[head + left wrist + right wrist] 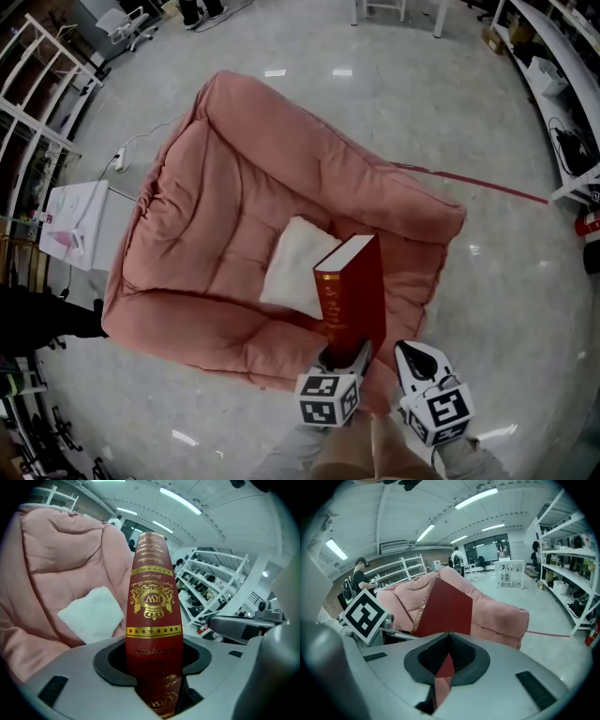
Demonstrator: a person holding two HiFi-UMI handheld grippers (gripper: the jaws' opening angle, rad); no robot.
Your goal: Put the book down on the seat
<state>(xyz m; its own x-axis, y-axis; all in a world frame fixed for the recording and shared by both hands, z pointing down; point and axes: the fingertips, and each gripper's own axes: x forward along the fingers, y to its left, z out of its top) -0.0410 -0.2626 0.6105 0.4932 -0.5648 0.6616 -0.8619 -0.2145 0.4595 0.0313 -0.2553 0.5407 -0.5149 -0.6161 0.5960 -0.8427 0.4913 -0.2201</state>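
1. Pink padded seat [211, 202] on the pale floor [487, 131]; we take it as our landmark.
2. White cushion [296, 266] lies in the seat's hollow, toward the front.
3. Red book [356, 292] with a gilt spine stands on end over the seat's front rim, just beside the cushion. It is held up, not lying on the seat.
4. Left gripper [348, 355] at the seat's front rim: jaws clamped on the book's lower end, spine facing its camera.
5. Right gripper [412, 355] just off the seat's front corner, beside the book: we see its jaws drawn together on nothing.
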